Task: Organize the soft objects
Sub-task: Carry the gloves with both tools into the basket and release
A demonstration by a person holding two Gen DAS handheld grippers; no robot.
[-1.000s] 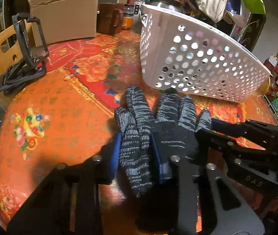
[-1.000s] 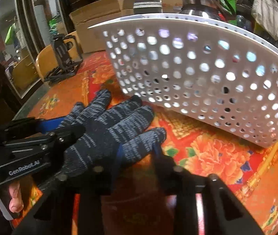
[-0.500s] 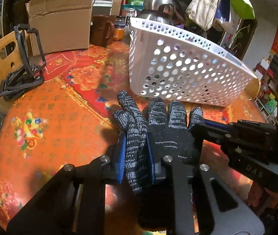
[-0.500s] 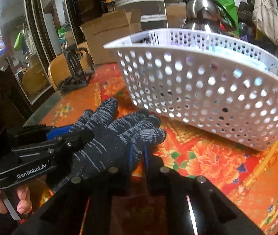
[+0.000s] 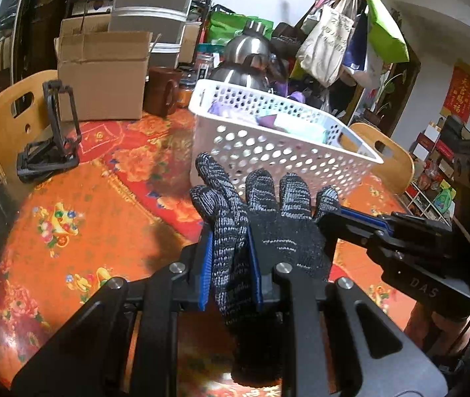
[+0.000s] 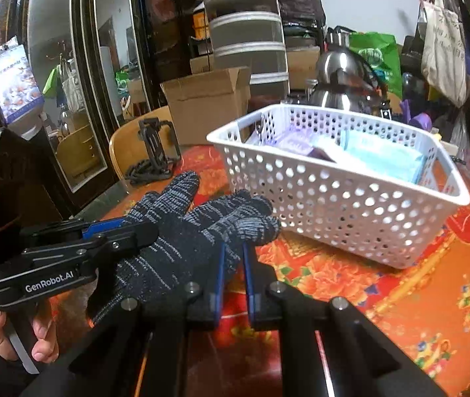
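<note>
Fingers of the left gripper (image 5: 230, 261) pinch the thumb side of one dark knit glove (image 5: 261, 231); fingers of the right gripper (image 6: 233, 264) are drawn narrow on the little-finger edge of the same glove (image 6: 182, 231), so both hold it at centre frame. One white perforated basket (image 5: 277, 145) stands on the orange floral table (image 5: 79, 205) just beyond, with several soft packs inside. Also one cardboard box (image 5: 102, 76), one brown mug (image 5: 162, 91) and one steel kettle (image 5: 248, 56) at upper centre. Compared with a second ago, the glove is lifted higher, and the basket's open top and contents now show.
</note>
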